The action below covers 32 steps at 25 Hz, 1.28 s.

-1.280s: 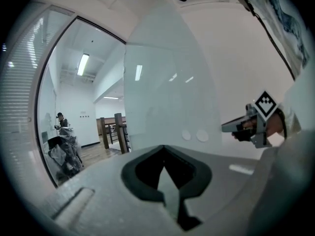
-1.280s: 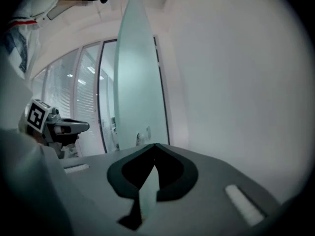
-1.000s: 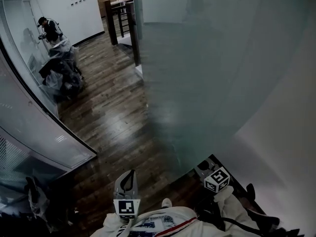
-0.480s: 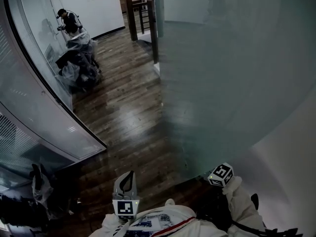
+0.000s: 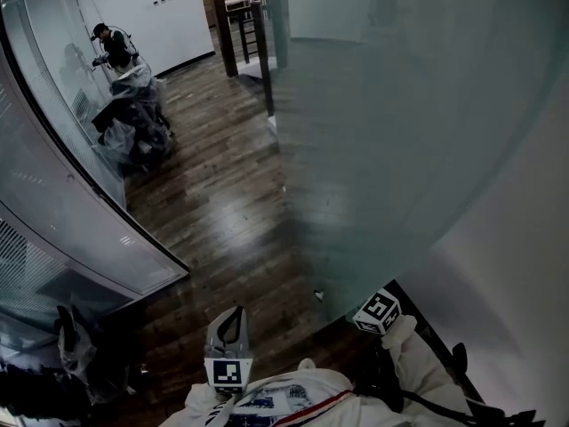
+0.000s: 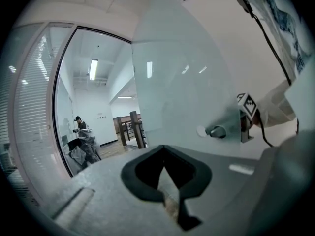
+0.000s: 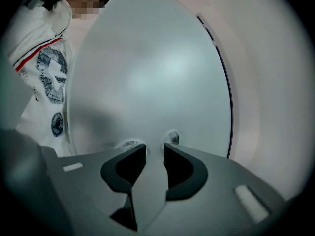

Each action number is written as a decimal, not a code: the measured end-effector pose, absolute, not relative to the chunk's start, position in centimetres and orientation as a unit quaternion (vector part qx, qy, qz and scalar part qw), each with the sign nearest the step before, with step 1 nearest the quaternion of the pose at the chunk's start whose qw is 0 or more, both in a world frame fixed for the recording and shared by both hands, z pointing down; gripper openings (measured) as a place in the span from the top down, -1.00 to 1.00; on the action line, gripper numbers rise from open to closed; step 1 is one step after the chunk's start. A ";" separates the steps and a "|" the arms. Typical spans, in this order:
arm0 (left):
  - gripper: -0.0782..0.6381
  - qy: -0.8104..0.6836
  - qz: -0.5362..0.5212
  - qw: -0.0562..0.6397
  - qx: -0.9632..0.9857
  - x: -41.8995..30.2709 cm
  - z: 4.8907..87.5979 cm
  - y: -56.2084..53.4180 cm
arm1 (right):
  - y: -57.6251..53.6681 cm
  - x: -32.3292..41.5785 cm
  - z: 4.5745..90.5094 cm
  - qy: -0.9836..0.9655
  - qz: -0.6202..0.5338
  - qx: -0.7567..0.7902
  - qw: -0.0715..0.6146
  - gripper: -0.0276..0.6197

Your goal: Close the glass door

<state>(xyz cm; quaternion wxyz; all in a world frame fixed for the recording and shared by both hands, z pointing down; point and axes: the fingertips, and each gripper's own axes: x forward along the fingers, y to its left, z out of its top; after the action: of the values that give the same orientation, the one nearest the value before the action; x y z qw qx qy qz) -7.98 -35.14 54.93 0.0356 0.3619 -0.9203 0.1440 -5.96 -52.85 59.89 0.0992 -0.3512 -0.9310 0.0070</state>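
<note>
The frosted glass door (image 5: 391, 140) fills the middle and right of the head view, its free edge running down to the wooden floor. Its metal handle (image 6: 216, 131) shows in the left gripper view, with my right gripper's marker cube (image 5: 378, 312) close behind it at the door's lower edge. The right gripper (image 7: 151, 149) faces the pane; its jaws have just opened wide and eased in slightly. They stand open with nothing between them, the handle fittings (image 7: 172, 137) just past the tips. My left gripper (image 5: 228, 326) hangs shut and empty by my body.
A curved glass partition (image 5: 71, 212) lines the left side. A person (image 5: 111, 47) stands far back by a heap of bags (image 5: 133, 123). Dark wooden posts (image 5: 227, 34) stand at the back. A white wall (image 5: 524, 265) lies right of the door.
The right gripper's marker cube has shifted a little left along the door's lower edge. The left gripper has stayed in place. The head view has swung slightly.
</note>
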 end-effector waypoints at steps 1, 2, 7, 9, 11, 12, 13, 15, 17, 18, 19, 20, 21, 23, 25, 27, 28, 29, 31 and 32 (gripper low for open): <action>0.78 -0.921 0.142 0.034 0.362 -8.0 55.2 -35.3 | -52.6 -6.0 59.9 -0.931 0.009 -0.351 0.098 0.54; 0.78 -0.921 0.140 0.033 0.362 -8.0 55.3 -35.5 | -52.4 -6.2 60.1 -0.931 0.011 -0.352 0.098 0.53; 0.78 -0.921 0.135 0.030 0.365 -7.7 55.3 -36.2 | -50.5 -7.0 60.1 -0.918 0.009 -0.383 0.105 0.43; 0.77 -0.923 0.135 0.030 0.359 -7.5 55.4 -35.9 | -49.6 -7.1 60.1 -0.912 -0.005 -0.397 0.105 0.45; 0.78 -0.926 0.141 0.035 0.348 -7.5 55.6 -35.2 | -48.8 -7.3 60.1 -0.908 -0.016 -0.406 0.103 0.48; 0.77 -0.928 0.146 0.040 0.340 -7.6 55.7 -34.8 | -48.5 -7.4 60.0 -0.907 -0.019 -0.409 0.102 0.49; 0.78 -0.930 0.148 0.044 0.333 -7.6 55.8 -34.5 | -48.1 -7.5 60.0 -0.905 -0.021 -0.412 0.102 0.49; 0.78 -0.934 0.141 0.050 0.326 -7.5 55.8 -34.0 | -47.3 -7.7 60.0 -0.903 -0.023 -0.416 0.102 0.49; 0.78 -0.938 0.132 0.055 0.317 -7.4 55.7 -33.3 | -46.5 -7.9 60.1 -0.902 -0.023 -0.419 0.101 0.49; 0.78 -0.941 0.130 0.056 0.308 -7.6 55.8 -32.8 | -46.1 -8.1 60.2 -0.902 -0.024 -0.420 0.099 0.50; 0.78 -0.943 0.131 0.057 0.299 -7.8 55.8 -32.2 | -45.7 -8.3 60.2 -0.903 -0.025 -0.418 0.096 0.50; 0.78 -0.946 0.133 0.056 0.290 -8.1 55.9 -31.6 | -45.3 -8.5 60.2 -0.905 -0.025 -0.415 0.093 0.50; 0.78 -0.949 0.134 0.054 0.280 -8.4 55.9 -30.9 | -44.9 -8.7 60.2 -0.907 -0.025 -0.411 0.091 0.50; 0.78 -0.954 0.131 0.056 0.265 -8.9 55.9 -29.6 | -43.9 -9.2 60.3 -0.908 -0.023 -0.410 0.088 0.50; 0.78 -0.958 0.127 0.054 0.250 -9.5 55.7 -28.3 | -42.7 -9.8 60.3 -0.906 -0.023 -0.413 0.088 0.51; 0.78 -0.963 0.126 0.047 0.236 -10.3 55.5 -26.8 | -41.4 -10.7 60.4 -0.906 -0.026 -0.414 0.088 0.51; 0.78 -0.964 0.123 0.048 0.231 -10.7 55.6 -26.1 | -40.6 -11.2 60.4 -0.906 -0.026 -0.413 0.089 0.51; 0.78 -0.965 0.120 0.051 0.228 -11.0 55.7 -25.4 | -39.9 -11.6 60.4 -0.906 -0.026 -0.413 0.090 0.51; 0.77 -0.965 0.117 0.053 0.228 -11.8 56.0 -24.5 | -38.7 -12.2 60.3 -0.905 -0.025 -0.415 0.093 0.52; 0.77 -0.965 0.116 0.053 0.230 -12.2 56.0 -24.1 | -38.2 -12.4 60.3 -0.904 -0.025 -0.416 0.094 0.52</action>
<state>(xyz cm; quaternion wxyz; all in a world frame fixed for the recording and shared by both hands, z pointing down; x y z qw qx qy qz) -12.19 -24.15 56.02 0.0527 0.2304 -0.9647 0.1163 -12.44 -38.18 60.31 0.0942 -0.4164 -0.9039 -0.0251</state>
